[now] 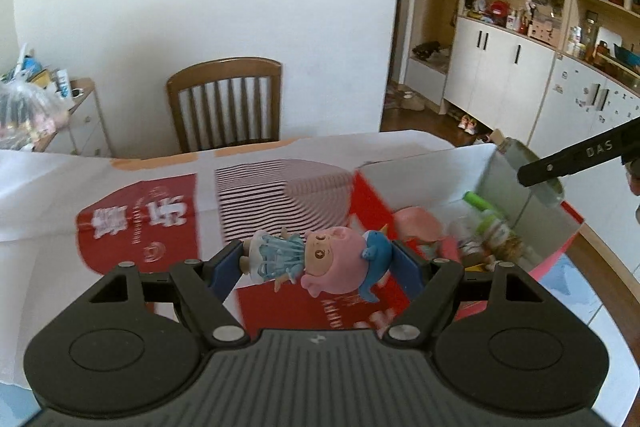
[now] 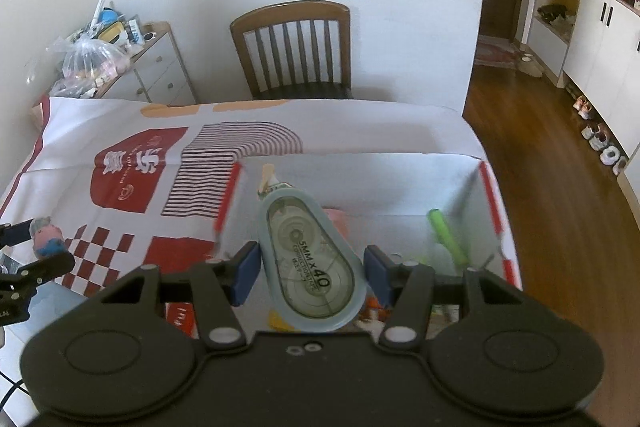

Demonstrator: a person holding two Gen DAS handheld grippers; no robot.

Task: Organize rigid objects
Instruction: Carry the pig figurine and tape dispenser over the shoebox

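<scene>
**Right tongs already over the box, left tongs a reach short of it**

While the left tongs (image 1: 318, 259) grip the doll figurine (image 1: 316, 261), the left wrist view shows the toy lying crosswise between the two blue pads, feet against the left pad and its blue dolphin hat against the right, so its long axis runs straight from finger to finger. It hangs above the red-and-white cloth (image 1: 136, 223) on the worktop, not yet over the box (image 1: 420, 167). That white box with red trim lies ahead and to the right, open at the top, with a pink item (image 1: 418, 223) and a green marker (image 1: 478, 201) already inside. I'd judge the figurine must travel rightward and forward to clear the near wall before release.

From the right wrist view, the right tongs (image 2: 310, 273) sit at a middling spread around the correction tape dispenser (image 2: 312, 263), whose long axis points away along the fingers, tip toward the far wall. The left pad looks to touch it; beside the right pad a thin gap shows, so I cannot tell how firmly it is held. It hangs directly over the box interior, nearer to a drop than the figurine, which appears far off at the left edge.
</scene>
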